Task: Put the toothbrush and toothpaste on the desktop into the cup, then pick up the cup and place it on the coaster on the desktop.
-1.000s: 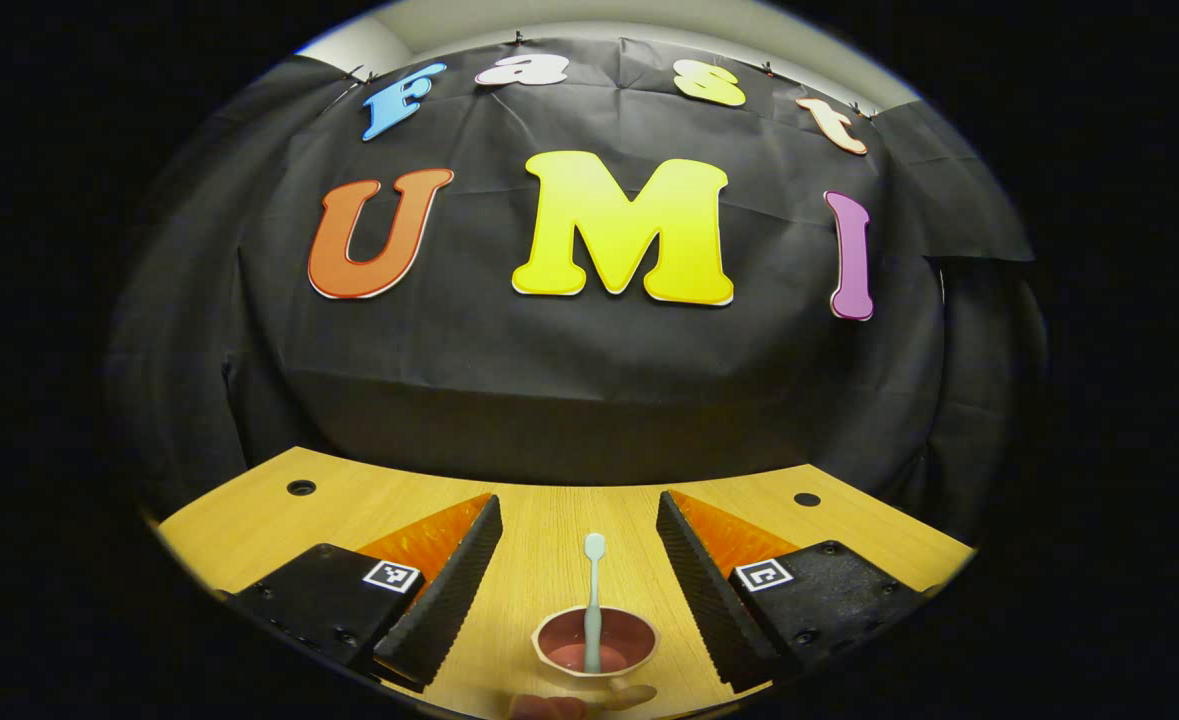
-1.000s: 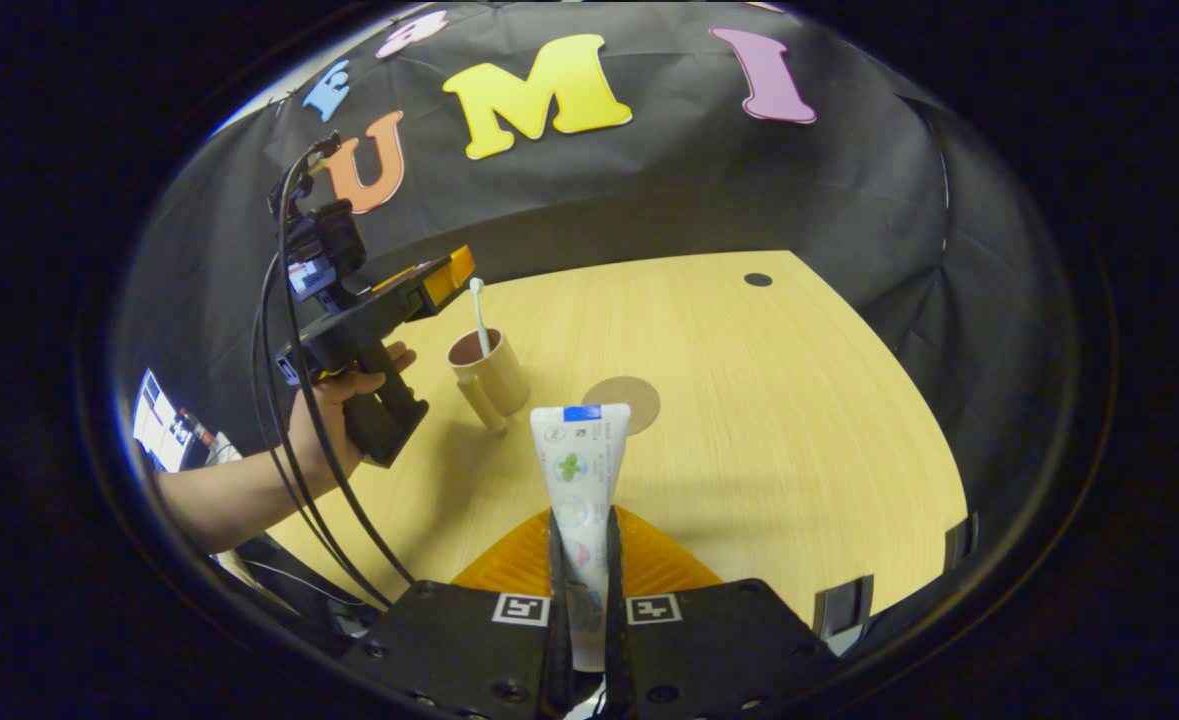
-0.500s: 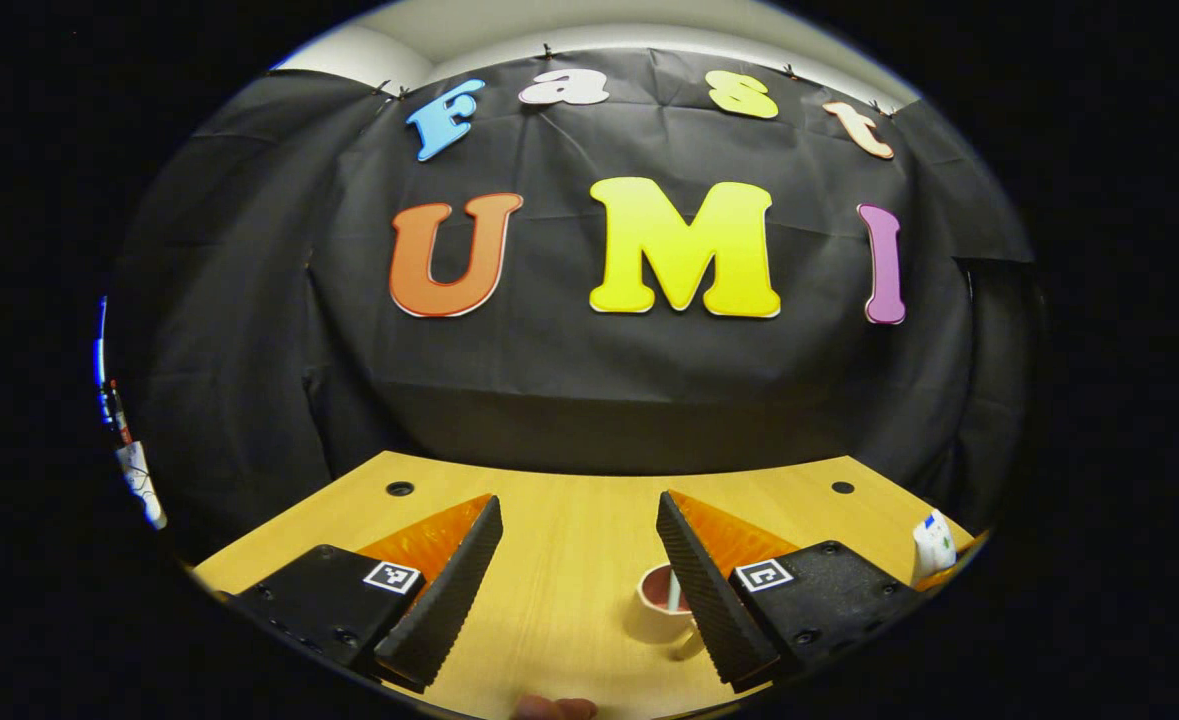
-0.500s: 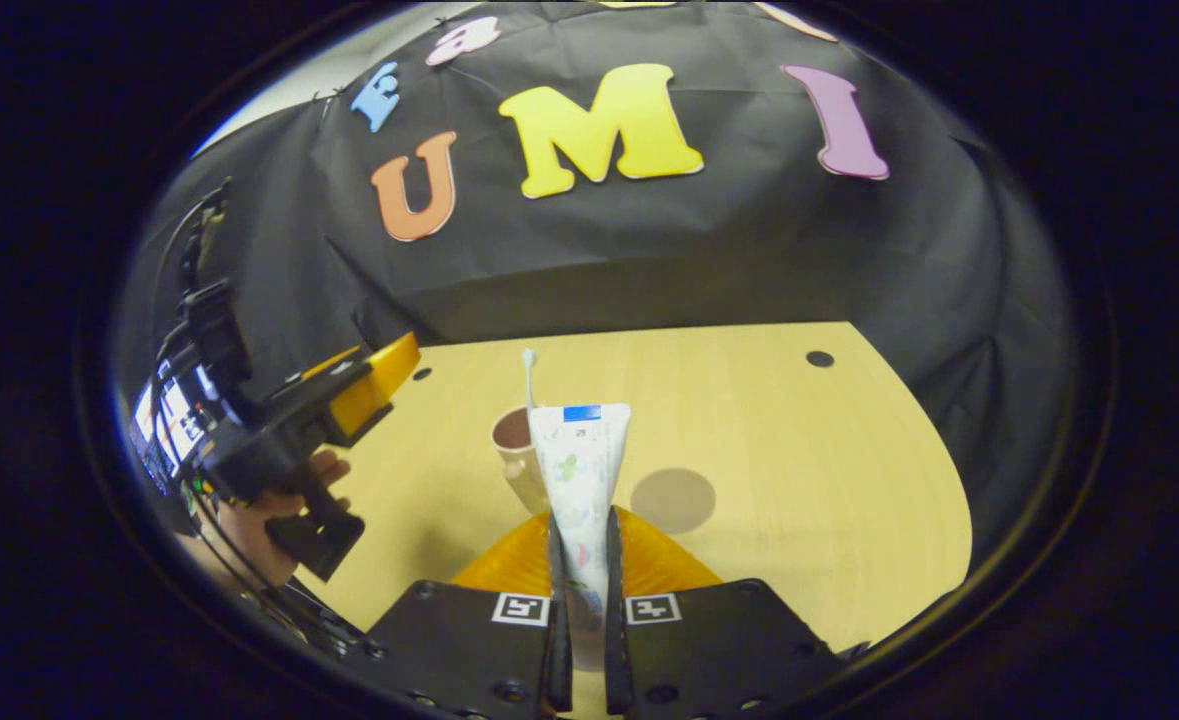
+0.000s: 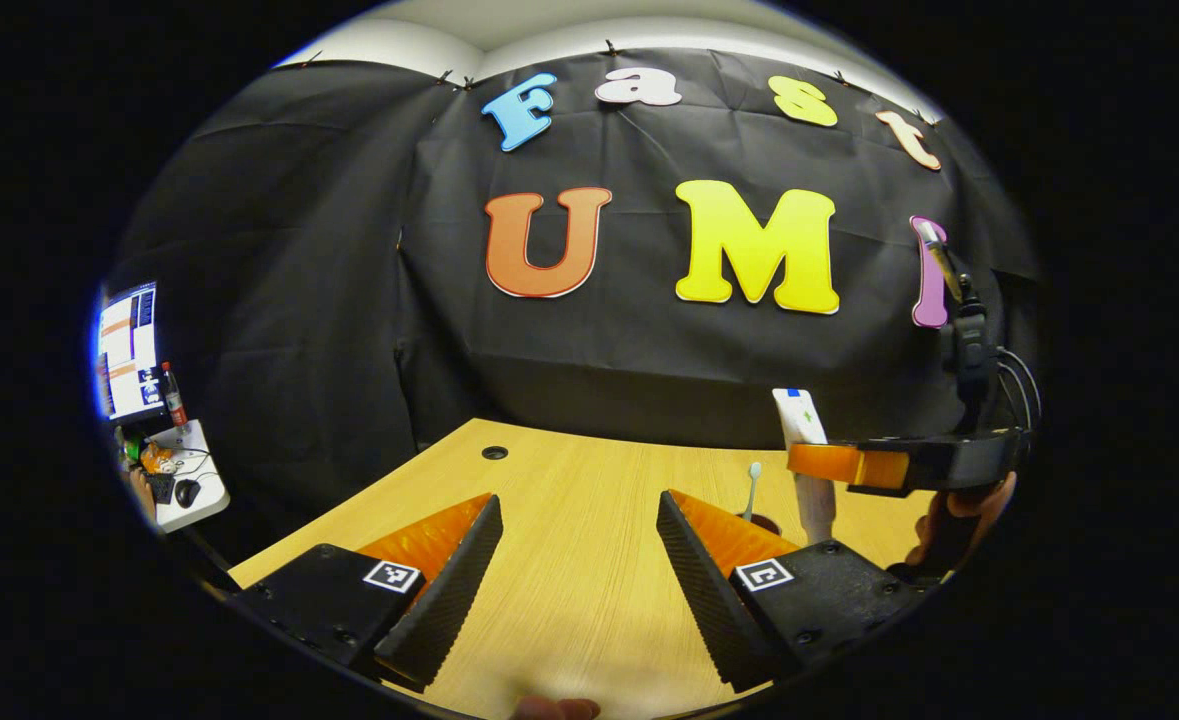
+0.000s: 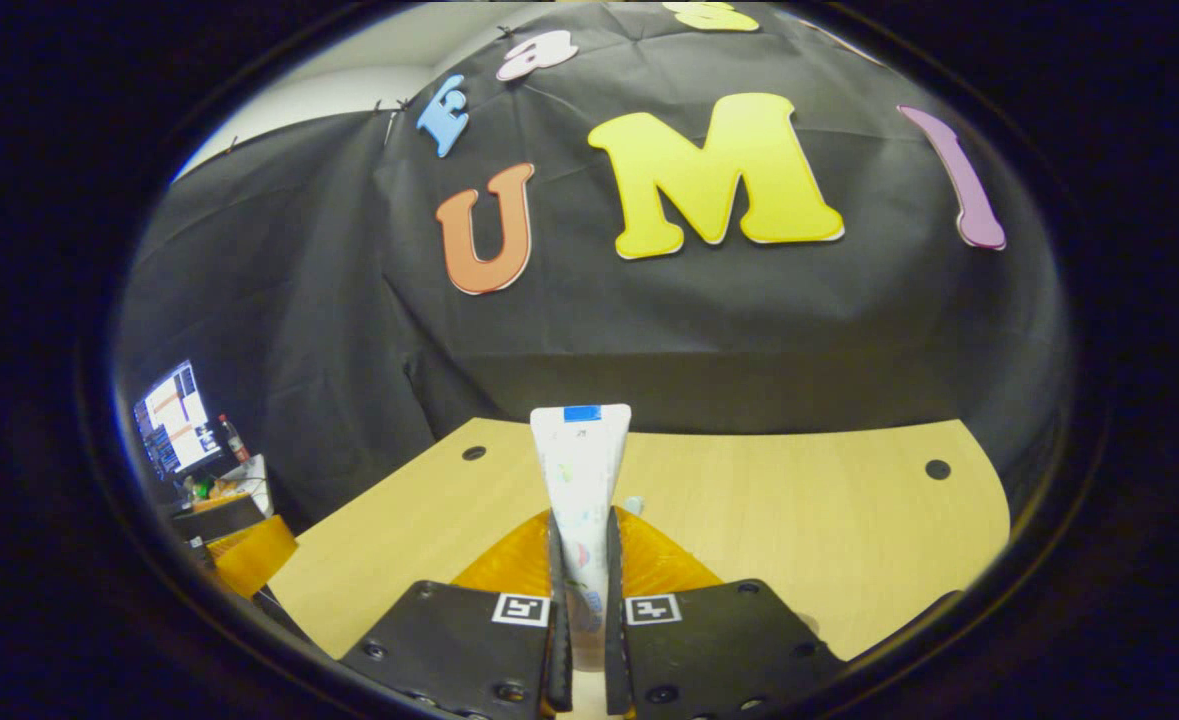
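toothpaste (image 6: 579, 480) is pinched upright between both fingers of the right gripper (image 6: 580, 590), crimped end up, held above the desktop (image 6: 799, 530). in left gripper view the same tube hangs w/ its lower end just over the cup (image 5: 761, 522), whose rim is partly hidden behind the left gripper's finger (image 5: 694, 570). toothbrush (image 5: 752, 487) is seen standing in the cup, head up. left gripper (image 5: 577, 575) jaws are spread wide apart w/ nothing between them, over bare wood.
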